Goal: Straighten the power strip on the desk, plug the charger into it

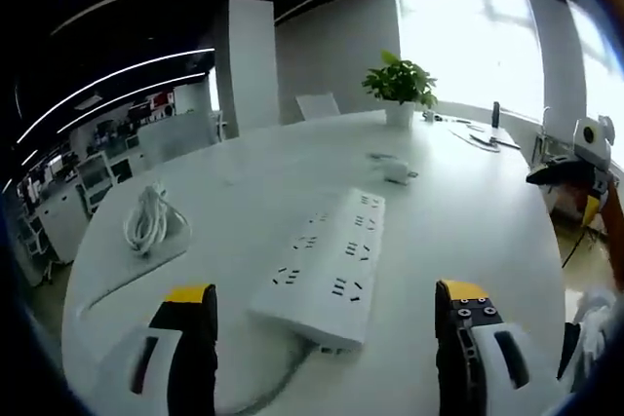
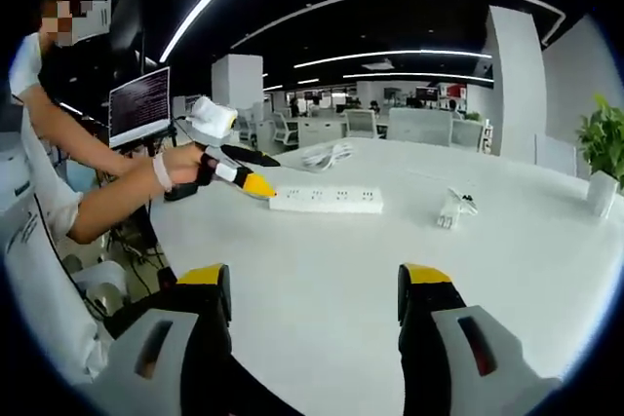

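We had the big white tabletop spread before us, round-edged and running off toward bright windows. On it the strip lay flat and at a slant, sockets up, its near end sitting between our left gripper fingers but touching neither. Those fingers stood spread wide, nothing pinched, and the strip's cord curled off the near end toward the table edge. In the right gripper view the strip lay well across the tabletop, and we saw the left gripper, held in a hand, with its yellow tips right at the strip's left end. Our right gripper hung near the table edge, fingers wide apart and empty. Beyond the strip sat the charger, small and white, well apart from it. A coiled white cable lay off to the left, and a potted plant stood at the far rim.
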`<state>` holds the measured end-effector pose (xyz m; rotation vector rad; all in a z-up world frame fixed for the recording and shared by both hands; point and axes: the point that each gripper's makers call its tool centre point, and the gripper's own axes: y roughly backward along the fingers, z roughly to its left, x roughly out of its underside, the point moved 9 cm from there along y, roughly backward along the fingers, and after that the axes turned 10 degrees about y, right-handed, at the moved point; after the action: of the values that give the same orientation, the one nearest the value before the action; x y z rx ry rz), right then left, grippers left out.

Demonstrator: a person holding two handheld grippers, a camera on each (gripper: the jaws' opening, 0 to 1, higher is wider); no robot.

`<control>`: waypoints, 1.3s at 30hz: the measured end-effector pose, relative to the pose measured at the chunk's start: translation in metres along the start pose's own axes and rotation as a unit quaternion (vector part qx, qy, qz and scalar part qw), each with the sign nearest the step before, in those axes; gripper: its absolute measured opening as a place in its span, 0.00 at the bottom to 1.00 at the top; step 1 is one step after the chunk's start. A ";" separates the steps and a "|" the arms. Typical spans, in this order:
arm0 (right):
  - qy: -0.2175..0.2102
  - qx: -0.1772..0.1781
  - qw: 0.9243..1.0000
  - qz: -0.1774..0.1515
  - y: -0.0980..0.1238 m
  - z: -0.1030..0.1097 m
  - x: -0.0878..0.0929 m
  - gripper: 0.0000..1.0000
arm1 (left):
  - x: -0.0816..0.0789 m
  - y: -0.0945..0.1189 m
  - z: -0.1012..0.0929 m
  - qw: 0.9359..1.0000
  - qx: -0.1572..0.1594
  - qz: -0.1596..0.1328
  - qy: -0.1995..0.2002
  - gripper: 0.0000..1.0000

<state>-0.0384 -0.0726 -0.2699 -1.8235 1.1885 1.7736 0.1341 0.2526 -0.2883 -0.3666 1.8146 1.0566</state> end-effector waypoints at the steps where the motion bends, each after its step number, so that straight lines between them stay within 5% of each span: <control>1: -0.002 0.000 1.000 0.001 0.000 0.000 0.001 0.69 | 0.000 -0.003 0.001 1.000 0.001 0.004 0.001 0.93; 14: -0.017 -0.009 1.000 0.003 -0.007 -0.001 0.008 0.69 | 0.005 -0.032 0.015 0.999 0.015 0.052 -0.002 0.88; 39: -0.042 -0.014 0.999 0.002 -0.009 -0.004 0.018 0.69 | 0.007 -0.041 0.024 0.996 0.038 0.082 0.005 0.73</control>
<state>-0.0312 -0.0764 -0.2892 -1.7430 1.1425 1.8591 0.1712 0.2487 -0.3188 -0.1793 1.9145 1.0957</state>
